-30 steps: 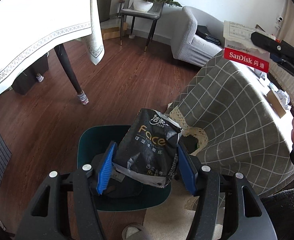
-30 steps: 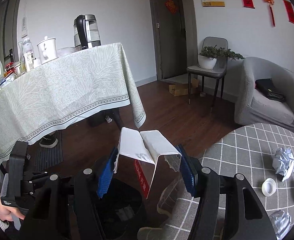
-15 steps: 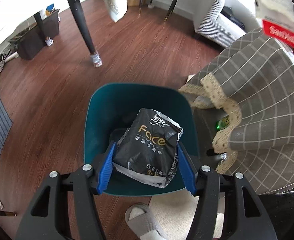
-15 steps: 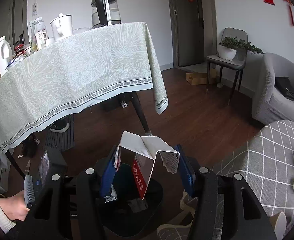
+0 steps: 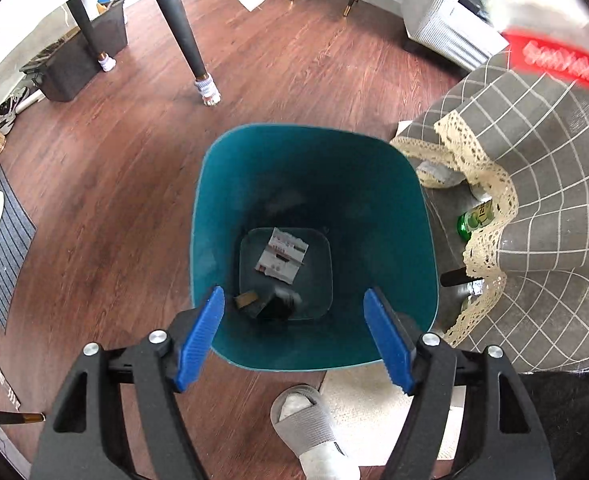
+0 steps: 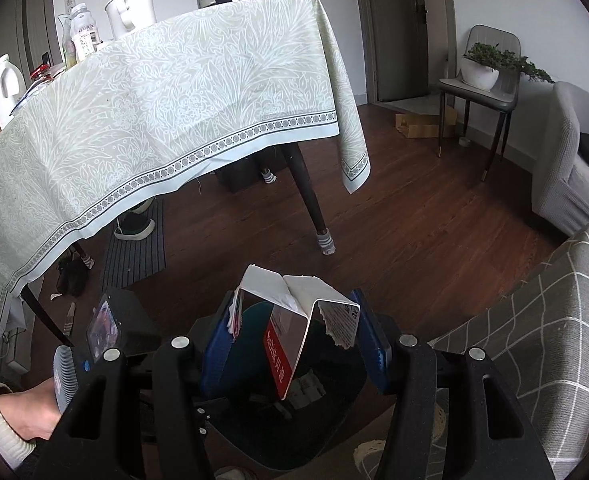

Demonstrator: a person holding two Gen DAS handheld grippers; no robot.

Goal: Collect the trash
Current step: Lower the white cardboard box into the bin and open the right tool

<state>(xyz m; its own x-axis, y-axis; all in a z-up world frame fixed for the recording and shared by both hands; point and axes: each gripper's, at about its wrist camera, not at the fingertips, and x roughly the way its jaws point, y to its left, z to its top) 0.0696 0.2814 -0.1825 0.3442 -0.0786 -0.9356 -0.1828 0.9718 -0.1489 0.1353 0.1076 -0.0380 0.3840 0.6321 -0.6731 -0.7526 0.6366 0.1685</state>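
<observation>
A teal trash bin (image 5: 314, 152) stands on the wood floor. My left gripper (image 5: 294, 334) is open and empty right above its near rim. The black wipes packet (image 5: 276, 306) lies blurred at the bin's bottom beside a torn white paper (image 5: 282, 256). My right gripper (image 6: 294, 340) is shut on a folded white and red SanDisk package (image 6: 294, 320), held above the bin (image 6: 290, 432). The package also shows blurred at the top right of the left wrist view (image 5: 562, 60).
A round table with a grey checked cloth (image 5: 550, 184) stands right of the bin, a green bottle (image 5: 474, 220) under it. A big table with a pale green cloth (image 6: 154, 120) and its dark leg (image 5: 182, 36) stand beyond. A slippered foot (image 5: 306, 424) is near the bin.
My left gripper opened and the black wipes packet dropped into the bin. My right gripper moved with the SanDisk package closer over the bin.
</observation>
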